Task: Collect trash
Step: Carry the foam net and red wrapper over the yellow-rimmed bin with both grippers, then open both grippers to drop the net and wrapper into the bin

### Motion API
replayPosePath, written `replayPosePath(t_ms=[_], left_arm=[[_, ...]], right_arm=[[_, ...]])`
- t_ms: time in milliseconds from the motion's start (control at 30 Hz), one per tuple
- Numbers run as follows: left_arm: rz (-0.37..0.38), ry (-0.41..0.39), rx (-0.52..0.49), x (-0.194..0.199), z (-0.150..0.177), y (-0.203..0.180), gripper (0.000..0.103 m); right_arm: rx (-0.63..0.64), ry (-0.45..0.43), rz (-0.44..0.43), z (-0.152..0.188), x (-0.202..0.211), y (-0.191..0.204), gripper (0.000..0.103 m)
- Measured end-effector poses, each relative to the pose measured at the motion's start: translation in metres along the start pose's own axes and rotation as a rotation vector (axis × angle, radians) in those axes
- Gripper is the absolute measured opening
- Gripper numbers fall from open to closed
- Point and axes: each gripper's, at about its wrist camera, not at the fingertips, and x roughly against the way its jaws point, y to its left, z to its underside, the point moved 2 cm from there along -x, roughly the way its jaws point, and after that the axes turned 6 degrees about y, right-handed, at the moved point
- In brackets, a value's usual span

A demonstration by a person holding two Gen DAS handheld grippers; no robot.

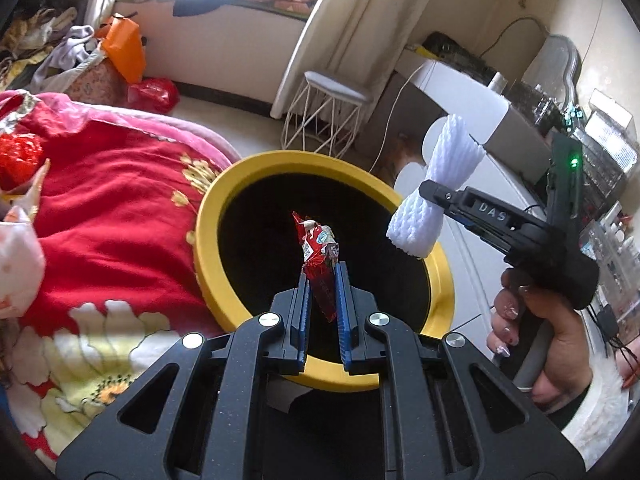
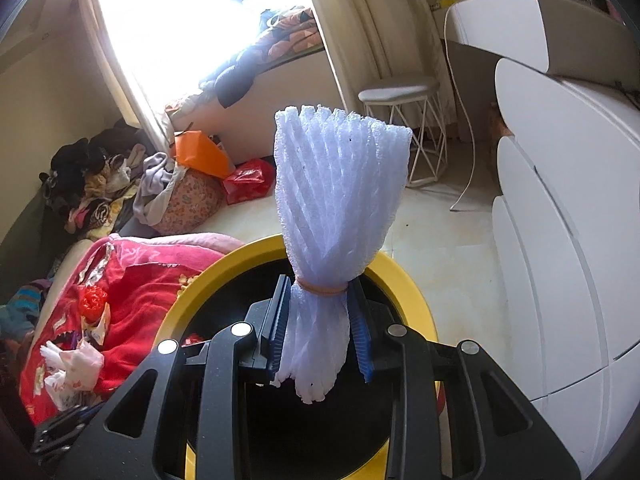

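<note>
My left gripper [image 1: 322, 270] is shut on a red snack wrapper [image 1: 318, 258] and holds it over the dark opening of a round bin with a yellow rim [image 1: 208, 216]. My right gripper [image 2: 320, 284] is shut on a white foam net bundle [image 2: 340, 184] tied with a rubber band, above the bin's yellow rim [image 2: 416, 304]. The right gripper [image 1: 430, 196] with the foam net [image 1: 440, 184] also shows in the left wrist view, over the bin's right edge.
A bed with a red floral blanket [image 1: 112, 216] lies left of the bin, with a red crumpled bag [image 2: 93, 300] and white wrappers [image 2: 72, 368] on it. A white cabinet [image 2: 560, 240] stands at right. A wire stool [image 1: 324, 116] and piled clothes [image 2: 100, 184] lie beyond.
</note>
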Motion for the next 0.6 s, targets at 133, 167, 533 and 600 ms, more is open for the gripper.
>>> replayPosePath(t_ms=[133, 167, 533, 600], left_arm=[[-0.014, 0.011, 0.002, -0.01, -0.001, 0.001, 0.016], [-0.016, 0.011, 0.004, -0.011, 0.0, 0.001, 0.02], [-0.05, -0.081, 0.008, 0.009, 0.005, -0.001, 0.088], [-0.055, -0.1, 0.011, 0.016, 0.007, 0.0, 0.092]], right_arm=[[0.019, 0.023, -0.029, 0.0, -0.005, 0.002, 0.031], [0.026, 0.027, -0.036, 0.001, -0.006, 0.003, 0.032], [0.075, 0.037, -0.046, 0.004, -0.008, 0.015, 0.055], [0.084, 0.035, -0.037, 0.005, -0.007, 0.017, 0.058]])
